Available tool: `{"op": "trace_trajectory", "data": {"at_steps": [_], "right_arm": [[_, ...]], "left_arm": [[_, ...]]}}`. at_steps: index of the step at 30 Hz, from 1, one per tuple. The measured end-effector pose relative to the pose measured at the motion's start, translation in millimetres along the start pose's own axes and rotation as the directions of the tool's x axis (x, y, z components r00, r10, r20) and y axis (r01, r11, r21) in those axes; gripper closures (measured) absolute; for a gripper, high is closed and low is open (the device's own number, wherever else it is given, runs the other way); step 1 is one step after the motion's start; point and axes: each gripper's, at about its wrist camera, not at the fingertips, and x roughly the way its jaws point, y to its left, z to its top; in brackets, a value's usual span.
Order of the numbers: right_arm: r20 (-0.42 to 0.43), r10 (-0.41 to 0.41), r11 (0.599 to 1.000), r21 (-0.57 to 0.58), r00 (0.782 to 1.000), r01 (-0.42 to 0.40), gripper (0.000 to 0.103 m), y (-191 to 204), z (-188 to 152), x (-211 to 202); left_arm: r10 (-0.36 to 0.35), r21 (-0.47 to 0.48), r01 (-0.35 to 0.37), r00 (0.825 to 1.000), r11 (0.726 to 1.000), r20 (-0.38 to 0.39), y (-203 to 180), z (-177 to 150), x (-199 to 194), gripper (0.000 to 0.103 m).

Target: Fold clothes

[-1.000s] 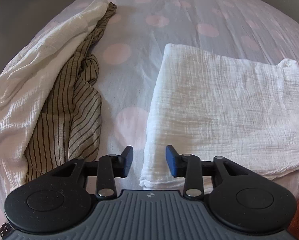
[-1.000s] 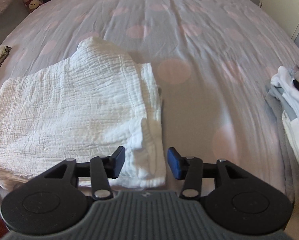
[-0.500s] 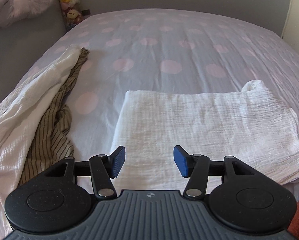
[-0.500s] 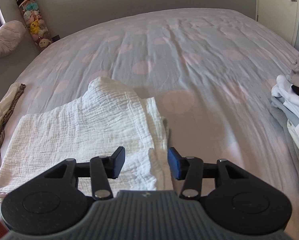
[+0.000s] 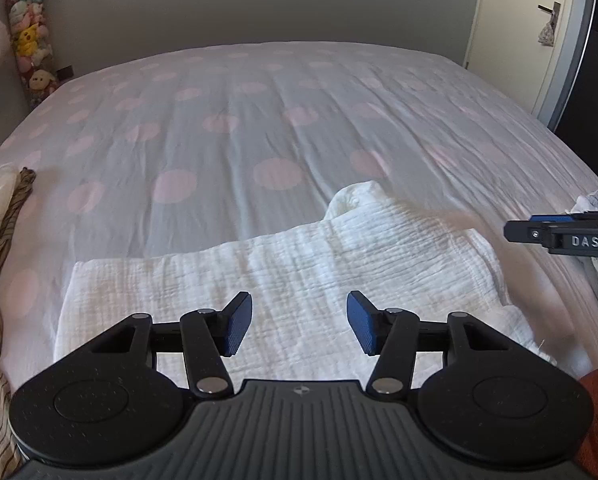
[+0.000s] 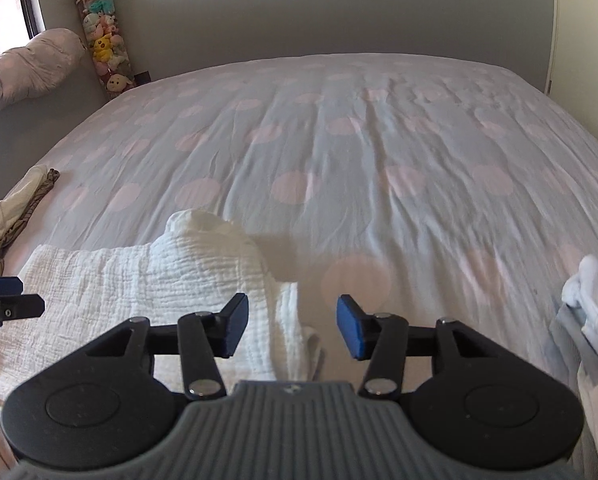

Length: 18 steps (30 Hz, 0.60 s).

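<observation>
A folded white crinkled cloth (image 5: 299, 264) lies on the polka-dot bedspread (image 5: 259, 128) near its front edge; it also shows in the right wrist view (image 6: 147, 292). My left gripper (image 5: 299, 322) is open and empty, held above the cloth's near middle. My right gripper (image 6: 287, 326) is open and empty above the cloth's right end; its tip shows side-on in the left wrist view (image 5: 555, 232). The left gripper's tip shows at the left edge of the right wrist view (image 6: 7, 300).
A white cloth and a brown striped garment (image 5: 3, 240) lie heaped at the bed's left edge. A stack of grey and white clothes (image 6: 591, 320) sits at the right edge. A pillow (image 6: 31, 68) and a soft-toy column (image 6: 103, 48) stand at the far left. A door (image 5: 515, 32) is far right.
Both grippers have risen and tilted up from the cloth, so more of the bed and the wall shows. Their jaws have opened wider. The cloth lies as before.
</observation>
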Motion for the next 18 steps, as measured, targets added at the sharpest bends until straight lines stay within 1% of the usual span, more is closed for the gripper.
{"op": "trace_trajectory", "data": {"at_steps": [4,7,10,12,14,16,18], "right_arm": [[-0.047,0.051,0.999,-0.006,0.998,-0.051,0.05,-11.2,16.7,29.1],[-0.059,0.14,0.99,0.005,0.988,-0.14,0.05,-11.1,32.8,50.8],[-0.061,0.23,0.973,0.009,0.971,-0.23,0.05,-7.0,49.1,70.0],[-0.063,0.252,0.967,-0.008,0.966,-0.254,0.05,-3.2,54.5,82.9],[-0.056,0.263,0.965,0.003,0.963,-0.263,0.052,-6.7,49.6,92.6],[-0.051,0.316,0.947,0.078,0.948,-0.311,0.053,-21.4,37.0,98.4],[-0.054,0.384,0.918,0.135,0.922,-0.374,0.053,-34.4,26.1,102.3]], "left_arm": [[-0.029,0.053,0.03,0.999,0.998,-0.023,-18.6,13.9,20.7,0.054],[-0.029,0.079,0.033,0.998,0.996,-0.051,-31.5,25.8,38.6,0.056],[-0.034,0.089,0.041,0.997,0.995,-0.075,-40.8,35.9,55.4,0.057],[-0.04,0.098,0.049,0.995,0.994,-0.093,-45.5,40.6,65.7,0.059],[-0.028,0.115,0.04,0.994,0.993,-0.109,-49.3,42.9,73.6,0.062],[-0.022,0.127,0.036,0.994,0.991,-0.107,-51.4,45.4,77.6,0.062],[-0.027,0.143,0.041,0.995,0.989,-0.097,-54.1,48.4,78.6,0.062]]}}
